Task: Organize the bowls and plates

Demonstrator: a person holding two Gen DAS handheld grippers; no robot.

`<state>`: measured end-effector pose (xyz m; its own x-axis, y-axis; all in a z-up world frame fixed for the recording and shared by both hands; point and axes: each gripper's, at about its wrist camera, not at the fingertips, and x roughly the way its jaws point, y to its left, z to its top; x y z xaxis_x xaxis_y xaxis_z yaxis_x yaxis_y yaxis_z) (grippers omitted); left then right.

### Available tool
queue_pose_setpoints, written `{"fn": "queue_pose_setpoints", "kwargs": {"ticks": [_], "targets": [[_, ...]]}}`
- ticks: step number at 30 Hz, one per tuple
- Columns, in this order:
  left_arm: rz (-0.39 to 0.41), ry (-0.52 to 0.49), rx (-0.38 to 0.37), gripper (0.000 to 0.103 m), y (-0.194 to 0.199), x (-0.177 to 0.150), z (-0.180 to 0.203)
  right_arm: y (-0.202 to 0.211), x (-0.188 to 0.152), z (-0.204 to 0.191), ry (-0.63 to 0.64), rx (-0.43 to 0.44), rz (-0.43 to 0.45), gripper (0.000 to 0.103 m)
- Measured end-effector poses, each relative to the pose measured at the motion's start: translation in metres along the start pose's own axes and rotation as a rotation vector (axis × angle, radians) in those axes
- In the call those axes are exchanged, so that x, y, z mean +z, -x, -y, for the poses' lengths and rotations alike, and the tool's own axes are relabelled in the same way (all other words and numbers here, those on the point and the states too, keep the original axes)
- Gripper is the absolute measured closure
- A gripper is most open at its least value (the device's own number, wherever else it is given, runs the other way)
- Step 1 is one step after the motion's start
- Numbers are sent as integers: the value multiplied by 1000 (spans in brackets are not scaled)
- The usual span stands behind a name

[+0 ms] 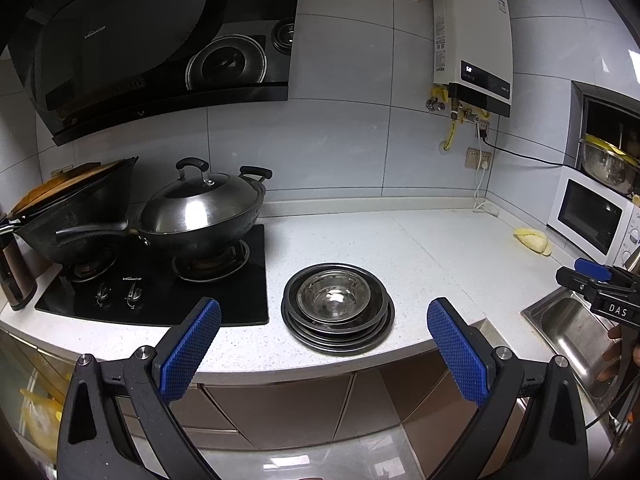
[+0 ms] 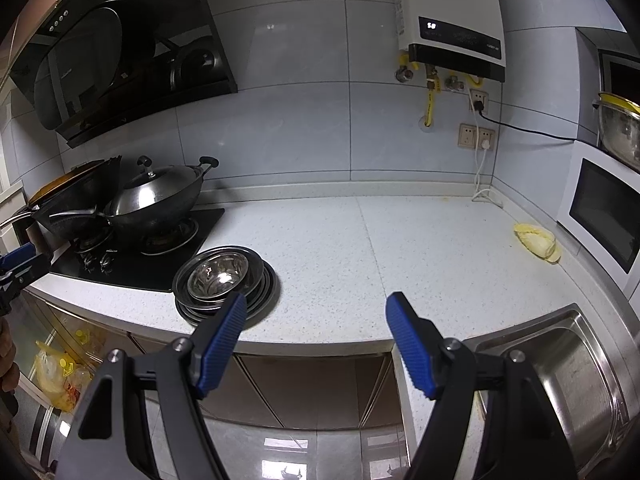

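A stack of steel plates rests on the white speckled counter near its front edge, just right of the stove. Steel bowls are nested on top of the plates. My left gripper hangs open in front of the counter edge, short of the stack, with nothing between its blue pads. In the right wrist view the same plates and bowls lie left of centre. My right gripper is open and empty, to the right of the stack; its left pad overlaps the stack's near rim in the picture.
A gas stove with a lidded wok and a second pan stands at the left. A steel sink lies at the right. A microwave and a yellow cloth sit at the back right. Cabinet fronts run below the counter.
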<state>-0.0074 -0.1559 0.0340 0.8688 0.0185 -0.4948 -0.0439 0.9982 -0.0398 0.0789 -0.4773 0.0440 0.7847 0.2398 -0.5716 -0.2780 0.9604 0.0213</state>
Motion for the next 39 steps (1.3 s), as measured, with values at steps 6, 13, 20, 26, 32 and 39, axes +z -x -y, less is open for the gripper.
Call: {"fn": "queue_pose_setpoints", "kwargs": {"ticks": [6,13,20,26,32,39], "targets": [[-7,4,2,2,-2,-1,-2,-1,1,-1,4,-1,-2,32],[-9,4,3,2,-4,-1,-3,-1,1,-2,5,0,-2,32],[-16,4,6,2,-7,0,-4,-3,2,0,6,1,-4,32],[-19,5,10,2,-8,-1,-3,-4,3,0,8,1,-5,32],[-23,5,12,2,-11,0,-3,-5,4,0,11,2,-6,32],[-24,6,10,2,-11,0,-3,-6,4,-1,14,3,-7,32]]}}
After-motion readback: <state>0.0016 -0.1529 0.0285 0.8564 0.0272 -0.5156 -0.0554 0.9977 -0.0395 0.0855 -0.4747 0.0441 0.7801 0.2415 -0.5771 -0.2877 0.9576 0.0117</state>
